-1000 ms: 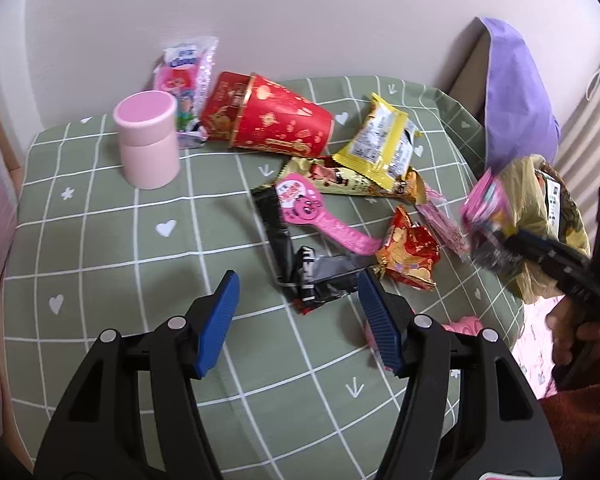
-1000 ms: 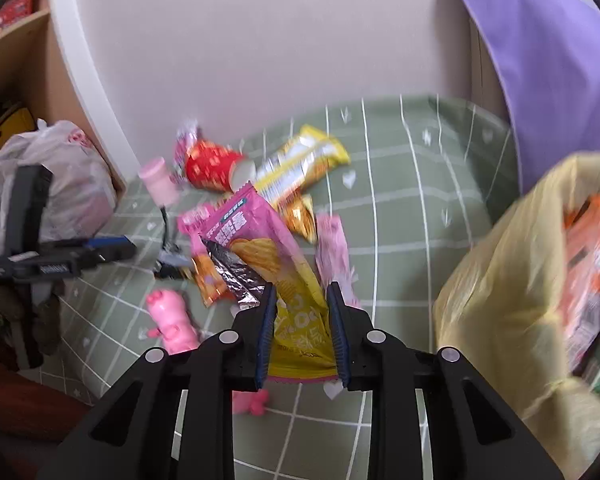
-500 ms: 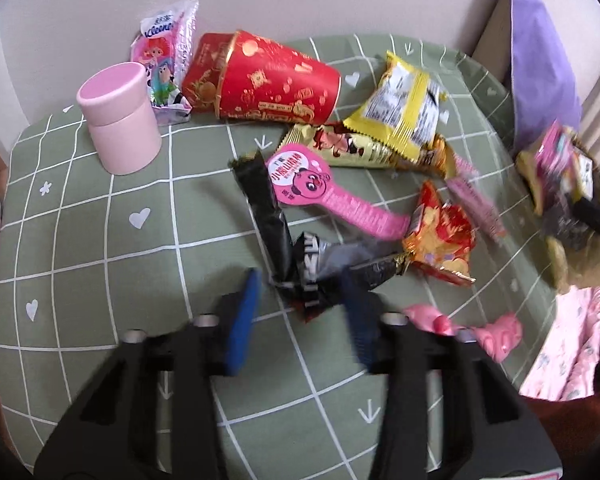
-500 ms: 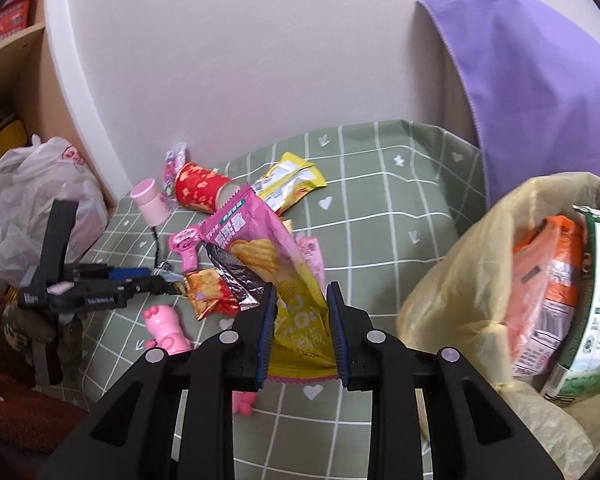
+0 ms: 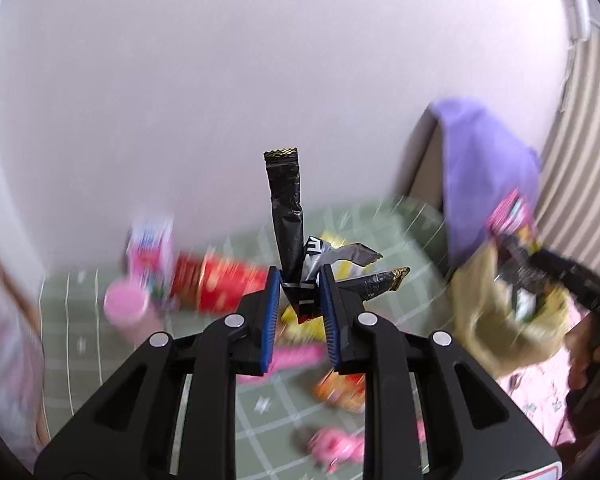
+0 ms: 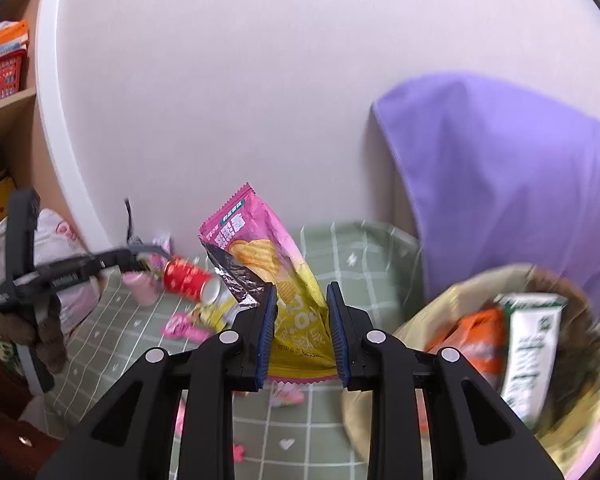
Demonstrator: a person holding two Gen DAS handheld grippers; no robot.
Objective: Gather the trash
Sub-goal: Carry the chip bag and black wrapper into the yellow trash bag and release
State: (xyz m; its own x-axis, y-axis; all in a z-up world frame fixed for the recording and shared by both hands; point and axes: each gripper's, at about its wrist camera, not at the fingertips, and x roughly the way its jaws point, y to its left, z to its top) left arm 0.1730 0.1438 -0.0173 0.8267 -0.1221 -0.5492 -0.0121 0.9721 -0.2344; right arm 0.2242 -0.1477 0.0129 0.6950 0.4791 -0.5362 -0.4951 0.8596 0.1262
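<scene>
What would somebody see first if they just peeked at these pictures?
Probably the crumpled black wrapper sticking straight up from the left gripper, whose jaws have just been closing and now pinch it above the green checked tablecloth. Next, the pink and yellow chip bag clamped in the right gripper, beside an open yellow trash bag already stuffed with packets on the right.

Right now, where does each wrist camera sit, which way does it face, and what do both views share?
Left wrist: behind the left gripper, facing the wall over the green tablecloth; jaws, just closed, pinch a black wrapper; a hand shows far right.
Right wrist: behind the right gripper, facing the wall; jaws clamp a pink chip bag; a hand shows at left.
Shared: red cup, yellow trash bag, purple cloth.
</scene>
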